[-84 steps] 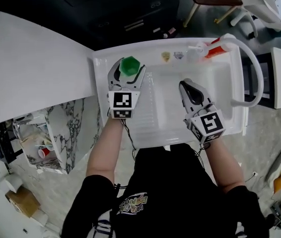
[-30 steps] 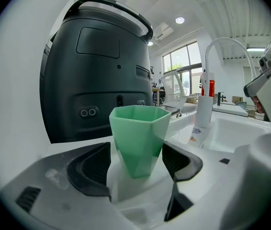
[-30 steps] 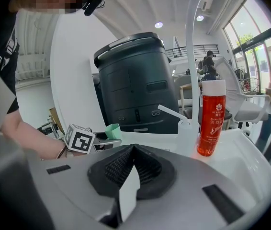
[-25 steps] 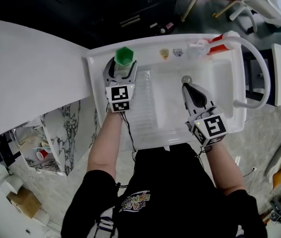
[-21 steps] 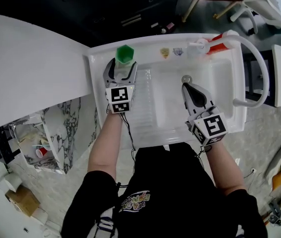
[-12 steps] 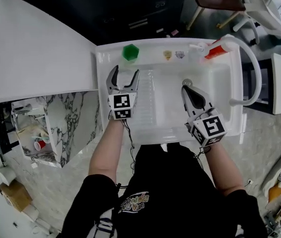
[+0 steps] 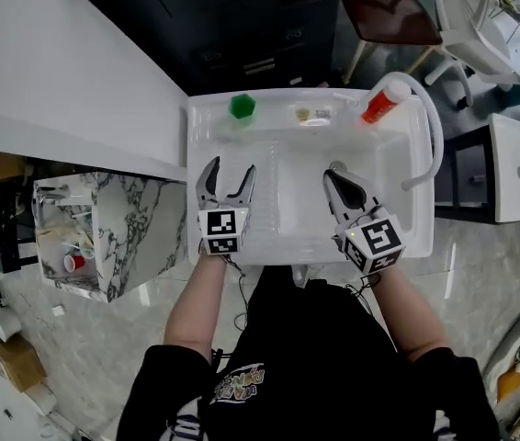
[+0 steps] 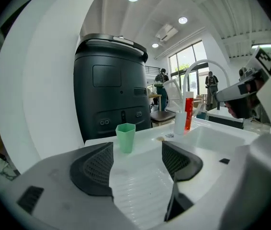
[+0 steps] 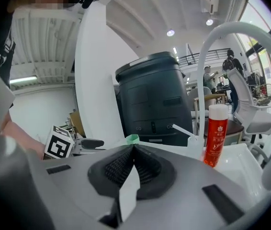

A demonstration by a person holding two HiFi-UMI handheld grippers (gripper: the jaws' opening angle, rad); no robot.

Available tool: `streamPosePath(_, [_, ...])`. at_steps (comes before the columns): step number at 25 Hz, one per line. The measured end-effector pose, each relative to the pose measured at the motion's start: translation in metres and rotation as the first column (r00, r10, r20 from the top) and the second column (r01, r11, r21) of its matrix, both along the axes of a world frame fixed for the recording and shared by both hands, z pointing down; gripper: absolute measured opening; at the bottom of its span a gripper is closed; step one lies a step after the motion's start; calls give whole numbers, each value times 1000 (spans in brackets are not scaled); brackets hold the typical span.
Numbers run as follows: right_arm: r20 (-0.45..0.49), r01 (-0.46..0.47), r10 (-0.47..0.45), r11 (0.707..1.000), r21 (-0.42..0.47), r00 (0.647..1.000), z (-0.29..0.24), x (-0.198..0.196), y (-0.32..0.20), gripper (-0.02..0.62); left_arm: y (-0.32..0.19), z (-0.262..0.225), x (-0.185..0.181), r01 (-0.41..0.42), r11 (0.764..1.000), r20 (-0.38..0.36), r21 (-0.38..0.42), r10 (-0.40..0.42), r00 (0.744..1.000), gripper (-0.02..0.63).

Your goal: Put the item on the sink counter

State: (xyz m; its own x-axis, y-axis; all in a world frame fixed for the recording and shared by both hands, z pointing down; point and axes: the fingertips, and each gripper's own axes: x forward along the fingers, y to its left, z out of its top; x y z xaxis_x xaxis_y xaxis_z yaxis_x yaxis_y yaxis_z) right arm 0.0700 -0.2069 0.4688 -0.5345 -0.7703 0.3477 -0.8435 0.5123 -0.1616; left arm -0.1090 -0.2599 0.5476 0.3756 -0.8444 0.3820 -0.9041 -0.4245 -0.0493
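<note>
A green cup (image 7: 242,107) stands upright on the back left corner of the white sink counter (image 7: 207,108). It stands alone, clear of both grippers. My left gripper (image 7: 229,169) is open and empty over the ribbed drainboard (image 7: 271,211), a short way nearer me than the cup. In the left gripper view the cup (image 8: 125,137) shows beyond the spread jaws of that gripper (image 8: 136,163). My right gripper (image 7: 333,176) hovers over the basin near the drain (image 7: 338,165). Its jaws are pressed together with nothing between them. The cup's rim (image 9: 132,138) peeks over the shut right gripper (image 9: 133,151).
A red bottle (image 7: 379,102) and a white pump dispenser (image 9: 191,137) stand at the counter's back right, beside the arched white faucet (image 7: 428,132). Two small items (image 7: 310,113) lie on the back ledge. A dark bin (image 8: 110,87) stands behind the sink, a white worktop (image 7: 67,72) to the left.
My left gripper has let go of the green cup, opened, and drawn back toward me over the drainboard. The cup stays on the counter. My right gripper stays shut.
</note>
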Motion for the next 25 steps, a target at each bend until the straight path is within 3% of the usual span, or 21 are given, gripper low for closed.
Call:
streamPosePath(16, [33,132,-136,985,116,990,-43,15,62,54,122,-84,41,38,994,-26,100,-35,999,302])
streamPosePath(25, [43,236,-242,965,110,969,-40,-7,92,54,185,-109,41,112,985,-34,133,-109,993,60])
